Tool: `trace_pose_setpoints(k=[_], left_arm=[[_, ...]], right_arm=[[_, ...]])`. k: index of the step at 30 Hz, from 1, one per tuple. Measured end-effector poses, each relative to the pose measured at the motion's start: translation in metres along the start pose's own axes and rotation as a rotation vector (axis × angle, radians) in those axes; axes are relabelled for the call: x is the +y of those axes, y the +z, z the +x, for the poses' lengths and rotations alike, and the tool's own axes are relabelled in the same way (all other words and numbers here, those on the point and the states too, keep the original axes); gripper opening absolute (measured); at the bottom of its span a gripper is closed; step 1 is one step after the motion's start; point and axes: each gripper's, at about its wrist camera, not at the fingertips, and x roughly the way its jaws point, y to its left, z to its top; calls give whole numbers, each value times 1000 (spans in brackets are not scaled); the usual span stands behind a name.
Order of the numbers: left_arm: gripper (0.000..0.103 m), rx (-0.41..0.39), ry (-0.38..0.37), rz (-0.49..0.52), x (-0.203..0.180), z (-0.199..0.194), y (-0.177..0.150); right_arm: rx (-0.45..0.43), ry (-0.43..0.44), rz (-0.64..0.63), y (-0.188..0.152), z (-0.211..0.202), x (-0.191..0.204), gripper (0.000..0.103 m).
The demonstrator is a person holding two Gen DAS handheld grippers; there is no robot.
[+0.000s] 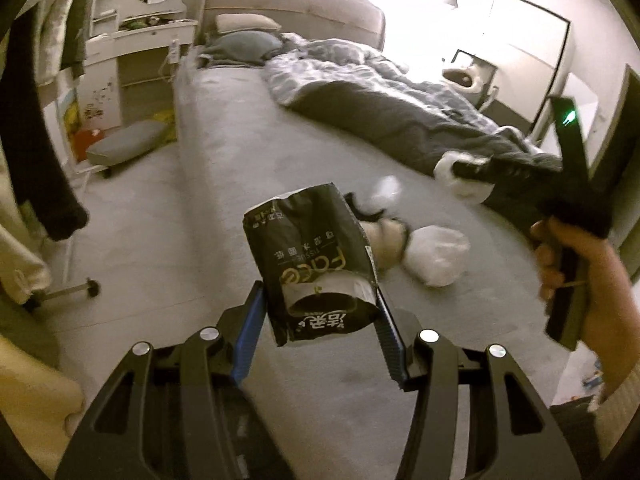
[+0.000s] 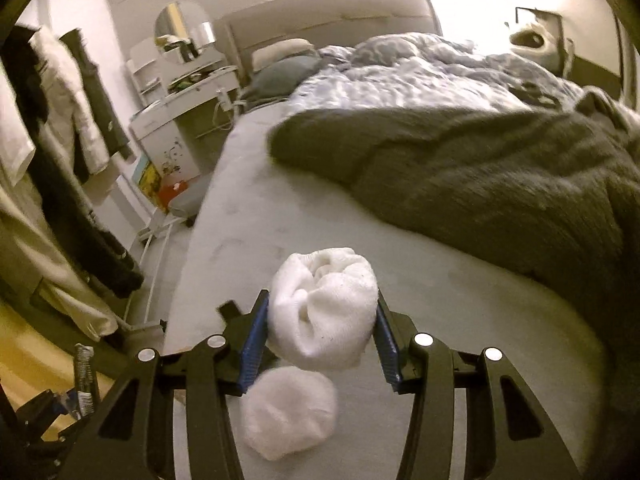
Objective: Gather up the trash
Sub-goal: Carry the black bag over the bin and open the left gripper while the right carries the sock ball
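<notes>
Fingers first: on my left gripper (image 1: 320, 312) the blue-padded fingers (image 1: 250, 320) pinch a crumpled black tissue pack (image 1: 312, 264), empty-looking, its mouth torn open toward the camera, with gold "Face" lettering and white Chinese characters printed on it. The pack stands up between the pads, held above the bed's (image 1: 224, 168) near left edge. Past it on the grey sheet lie a beige-and-black bundle (image 1: 386, 240) and a white plastic-looking wad (image 1: 438, 254) just beside each other, touching or nearly so; I cannot tell what the bundle is.

My right gripper (image 2: 322, 320) has its fingers (image 2: 256, 328) clamped on a rolled white sock-like cloth (image 2: 324, 312), ribbed, with a few dark specks, held over the bed's near edge. Below it, blurred, a second white fluffy ball (image 2: 288, 412) sits close under the gripper's frame. From the left wrist view I see my right hand (image 1: 576, 276) gripping the black handle, with the white cloth at its tip near the dark grey blanket (image 2: 500, 176).

The blanket and a pale patterned duvet (image 2: 400, 76) are heaped along the bed's right side, pillows (image 2: 280, 56) at the headboard. Hanging clothes (image 2: 60, 120) flank the left, beside a white vanity with a round mirror (image 2: 180, 24).
</notes>
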Motion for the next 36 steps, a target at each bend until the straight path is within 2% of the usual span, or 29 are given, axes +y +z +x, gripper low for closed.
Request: trace_pose_setpoints(k=[5, 16, 23, 29, 36], left_arm=[[56, 41, 74, -23, 28, 4, -9], [56, 156, 138, -108, 84, 12, -37], [56, 269, 152, -165, 119, 25, -70], [56, 383, 150, -219, 146, 36, -98], [57, 546, 84, -303, 168, 51, -138]], right_arm=[[-25, 37, -70, 4, 2, 40, 49], [7, 158, -222, -10, 25, 133, 49], [54, 233, -297, -30, 37, 186, 49], [160, 316, -367, -62, 56, 236, 49], [258, 345, -462, -97, 74, 278, 49]])
